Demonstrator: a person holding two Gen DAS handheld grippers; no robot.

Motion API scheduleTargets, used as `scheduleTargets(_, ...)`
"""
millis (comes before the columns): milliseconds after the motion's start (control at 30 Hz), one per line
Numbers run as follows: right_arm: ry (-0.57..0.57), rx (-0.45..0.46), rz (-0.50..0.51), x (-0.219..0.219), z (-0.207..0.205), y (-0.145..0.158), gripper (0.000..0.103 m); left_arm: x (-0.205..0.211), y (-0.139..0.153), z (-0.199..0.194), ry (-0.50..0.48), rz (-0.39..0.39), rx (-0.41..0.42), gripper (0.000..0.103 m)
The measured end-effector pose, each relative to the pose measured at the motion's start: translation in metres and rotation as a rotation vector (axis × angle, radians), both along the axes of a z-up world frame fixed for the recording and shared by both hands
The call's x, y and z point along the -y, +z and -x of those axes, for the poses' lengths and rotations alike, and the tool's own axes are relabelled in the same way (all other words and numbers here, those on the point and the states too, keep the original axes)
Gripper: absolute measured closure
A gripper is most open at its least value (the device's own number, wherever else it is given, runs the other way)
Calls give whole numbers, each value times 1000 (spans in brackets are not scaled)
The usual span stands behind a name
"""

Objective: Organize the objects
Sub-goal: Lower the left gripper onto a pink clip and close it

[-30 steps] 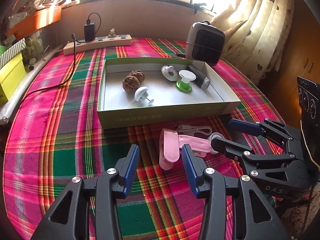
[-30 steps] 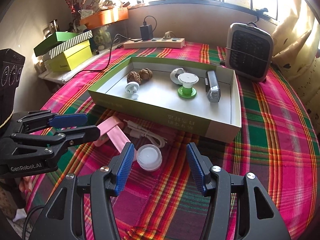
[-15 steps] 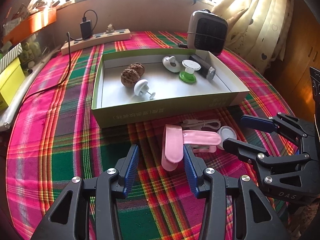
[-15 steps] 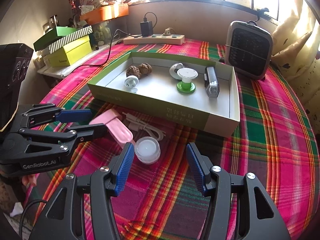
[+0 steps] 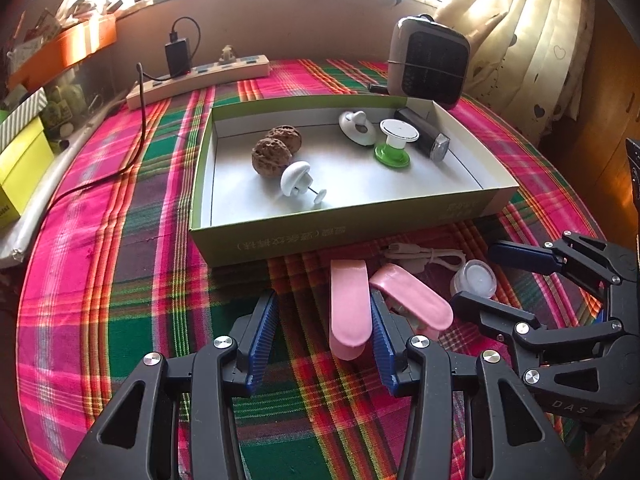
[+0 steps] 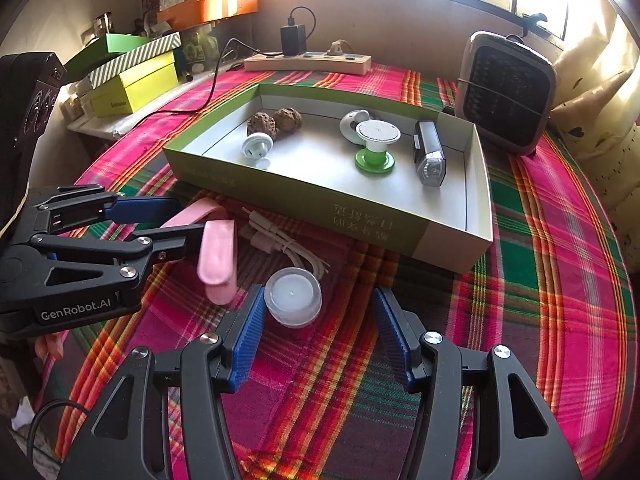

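Glossy pink clip point(image 5: 347, 309), ribbed blue jaws apart; round translucent jar point(image 6: 293, 296), plaid cloth point(image 6: 552, 280)

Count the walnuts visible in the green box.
2: one walnut near the white mushroom-shaped knob, the other walnut touching behind it. None seem hidden.

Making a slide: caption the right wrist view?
Open right gripper approaches a small white jar beside a pink clip.

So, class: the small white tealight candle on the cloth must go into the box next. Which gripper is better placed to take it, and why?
Probably the right gripper: the tealight candle lies just ahead of its open jaws, nearer the left finger. The left gripper faces the pink clip instead.
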State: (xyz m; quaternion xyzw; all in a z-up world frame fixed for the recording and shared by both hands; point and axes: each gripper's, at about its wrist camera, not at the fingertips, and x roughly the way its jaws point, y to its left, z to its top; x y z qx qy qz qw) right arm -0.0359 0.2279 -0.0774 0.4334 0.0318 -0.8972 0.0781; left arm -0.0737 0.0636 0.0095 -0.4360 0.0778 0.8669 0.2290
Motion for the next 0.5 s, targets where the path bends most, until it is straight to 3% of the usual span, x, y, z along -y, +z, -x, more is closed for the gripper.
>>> scheduleTargets(500, -67, 3, -19, -16, 2, 0, 48, 8, -1, 9, 53, 39, -19, 60)
